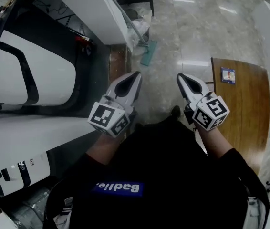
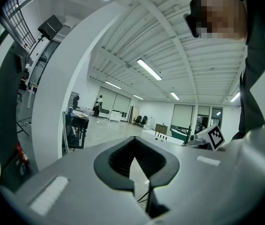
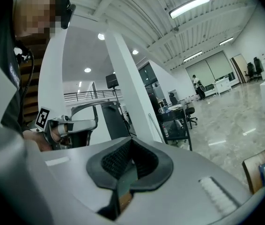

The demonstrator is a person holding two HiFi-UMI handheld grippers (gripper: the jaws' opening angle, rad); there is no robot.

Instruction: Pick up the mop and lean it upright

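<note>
**A:** What are you seeing down there?

**B:** I'm looking at a glossy, marbled stone floor (image 1: 192, 32). A smooth white column (image 1: 94, 8) is standing far left. A rounded white machine (image 1: 35, 75) with black curved trim is filling the left side. On the right, a wood-grained table (image 1: 242, 109) is carrying a small blue card (image 1: 228, 74).

**A:** And the claws?

**B:** I'm holding both level and side by side. The left claw (image 1: 136, 75) is pressed together with nothing in it. The right claw (image 1: 180, 77) is pressed together too, and its ribbed dark pads are pinching nothing.

**A:** Where's the mop?

**B:** The mop (image 1: 125, 18) is leaning against the column's corner, with its thin pale handle slanting up. Its flat teal head (image 1: 148, 54) is resting on the floor, beyond the left claw's tip and apart from it. A black-framed cart (image 3: 175, 123) is standing just behind it. Nothing is sitting between the claws and the mop.
</note>
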